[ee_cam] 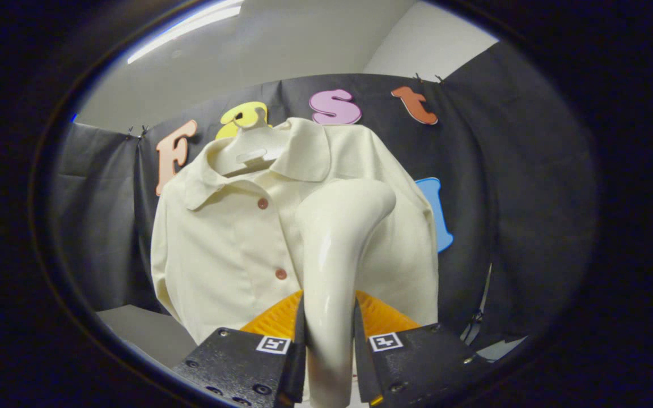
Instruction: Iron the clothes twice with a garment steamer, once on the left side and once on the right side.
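My gripper [329,317] is clenched on the cream garment steamer [338,243], whose handle rises between my fingers at lower centre. Its head meets the cream button-up shirt [230,238] hanging on a hanger [250,148] at centre frame.

Held tool: garment steamer [335,243] clamped between the fingers of the gripper [329,323], its head up against the shirt [230,243].
Ahead of steamer: shirt on hanger [250,148] blocks the way.
Left of shirt: open gap before the booth wall [100,226].
Right of shirt: open gap likewise.
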### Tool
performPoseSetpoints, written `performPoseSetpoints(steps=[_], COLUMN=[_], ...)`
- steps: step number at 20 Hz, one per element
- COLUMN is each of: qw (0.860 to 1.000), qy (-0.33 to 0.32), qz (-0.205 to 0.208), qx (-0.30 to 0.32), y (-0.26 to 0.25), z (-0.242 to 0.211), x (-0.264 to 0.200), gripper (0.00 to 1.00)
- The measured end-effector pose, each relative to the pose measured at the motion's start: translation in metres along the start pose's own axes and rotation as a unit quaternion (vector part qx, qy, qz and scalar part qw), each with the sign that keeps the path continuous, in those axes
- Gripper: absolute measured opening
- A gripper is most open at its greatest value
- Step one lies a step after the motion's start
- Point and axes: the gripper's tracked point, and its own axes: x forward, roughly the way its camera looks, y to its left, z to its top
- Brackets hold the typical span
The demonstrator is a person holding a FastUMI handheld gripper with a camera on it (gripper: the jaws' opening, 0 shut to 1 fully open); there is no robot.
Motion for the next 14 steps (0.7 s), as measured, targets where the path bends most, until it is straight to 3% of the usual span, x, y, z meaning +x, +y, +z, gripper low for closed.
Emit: performPoseSetpoints(steps=[5, 14], qw=[0.998, 0.996], qy=[0.008, 0.045], qz=[0.025, 0.039], qx=[0.054, 0.061], y=[-0.014, -0.033], z=[-0.036, -0.104], x=[-0.005, -0.018], gripper=[0.37, 0.37])
